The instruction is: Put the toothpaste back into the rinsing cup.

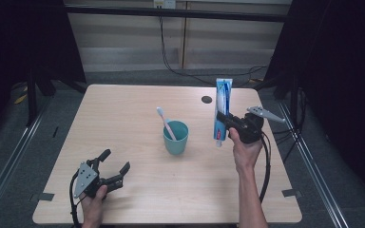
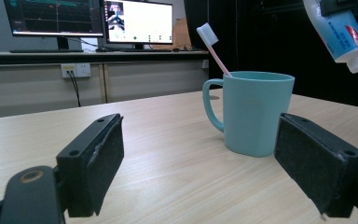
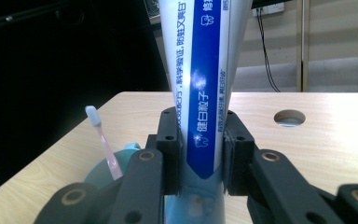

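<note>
- The left gripper (image 1: pixel 115 167) sits low on the table (image 1: pixel 123 109), down and to the left of the teal cup (image 1: pixel 176 137), well apart from it. Its jaws stand spread wide with nothing between them; a hand (image 1: pixel 93 205) grips its body from behind.
- In the left gripper view the two black pads (image 2: pixel 103 163) frame bare wood, and the cup stands ahead, just inside the right-hand jaw, its handle (image 2: pixel 211 103) turned toward the left of that view.
- The teal cup stands upright near the middle of the table. A pink toothbrush (image 1: pixel 165 122) leans inside it, bristle head up and tilted to the cup's far left.
- To the right of the cup, raised off the table, hangs the toothpaste tube (image 1: pixel 221 109). It is close to upright, cap end (image 2: pixel 356 65) down and crimped flat end up, white and blue with printed characters.
- The right gripper (image 1: pixel 224 118) is clenched on the toothpaste tube, biting it below mid-length; in the right gripper view both pads (image 3: pixel 171 140) press the tube's sides. The cap end hangs beside the cup's right, above rim height as the left gripper view shows it.
- The right hand (image 1: pixel 244 149) holds this gripper from below and to the cup's right; its grey plate (image 1: pixel 265 113) points away from the cup.
- Beyond the tube, further from the cup, a round hole (image 1: pixel 206 99) is cut in the tabletop.
</note>
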### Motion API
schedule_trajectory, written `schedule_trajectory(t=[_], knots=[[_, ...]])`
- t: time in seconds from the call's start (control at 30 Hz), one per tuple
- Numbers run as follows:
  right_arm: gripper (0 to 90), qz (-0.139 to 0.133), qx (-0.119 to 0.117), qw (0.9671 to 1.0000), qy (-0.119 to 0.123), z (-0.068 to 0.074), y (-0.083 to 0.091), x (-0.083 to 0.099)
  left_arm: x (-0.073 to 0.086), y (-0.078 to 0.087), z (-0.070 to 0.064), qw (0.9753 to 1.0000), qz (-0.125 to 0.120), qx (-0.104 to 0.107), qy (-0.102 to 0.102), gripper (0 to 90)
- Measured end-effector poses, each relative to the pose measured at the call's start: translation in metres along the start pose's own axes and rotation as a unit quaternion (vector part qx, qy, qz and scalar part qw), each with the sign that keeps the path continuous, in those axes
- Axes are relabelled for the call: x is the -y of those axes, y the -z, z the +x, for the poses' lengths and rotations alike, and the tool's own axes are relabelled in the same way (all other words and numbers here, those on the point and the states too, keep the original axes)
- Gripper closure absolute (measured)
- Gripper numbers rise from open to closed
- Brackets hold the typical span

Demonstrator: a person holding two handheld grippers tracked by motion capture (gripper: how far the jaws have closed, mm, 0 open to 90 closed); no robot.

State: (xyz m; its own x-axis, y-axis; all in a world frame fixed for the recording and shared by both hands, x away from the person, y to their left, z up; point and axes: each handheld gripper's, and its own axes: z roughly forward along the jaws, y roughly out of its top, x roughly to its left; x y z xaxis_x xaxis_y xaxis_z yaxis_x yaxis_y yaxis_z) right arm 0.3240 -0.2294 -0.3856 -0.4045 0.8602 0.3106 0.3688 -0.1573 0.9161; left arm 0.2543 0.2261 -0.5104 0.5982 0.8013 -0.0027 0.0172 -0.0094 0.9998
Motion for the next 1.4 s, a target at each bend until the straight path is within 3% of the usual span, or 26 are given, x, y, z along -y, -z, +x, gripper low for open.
schedule_trajectory(t=[0.6,1.4], knots=[[72.7,-0.019,-0.035,0.9992,0.001,0.013,-0.014,-0.015,0.0,0.0,0.0,1.0,0.0,0.0,0.001,15.9],[72.7,-0.011,-0.065,0.9975,0.024,0.04,-0.044,-0.032,0.0,0.0,0.0,1.0,0.001,0.0,-0.001,15.9]])
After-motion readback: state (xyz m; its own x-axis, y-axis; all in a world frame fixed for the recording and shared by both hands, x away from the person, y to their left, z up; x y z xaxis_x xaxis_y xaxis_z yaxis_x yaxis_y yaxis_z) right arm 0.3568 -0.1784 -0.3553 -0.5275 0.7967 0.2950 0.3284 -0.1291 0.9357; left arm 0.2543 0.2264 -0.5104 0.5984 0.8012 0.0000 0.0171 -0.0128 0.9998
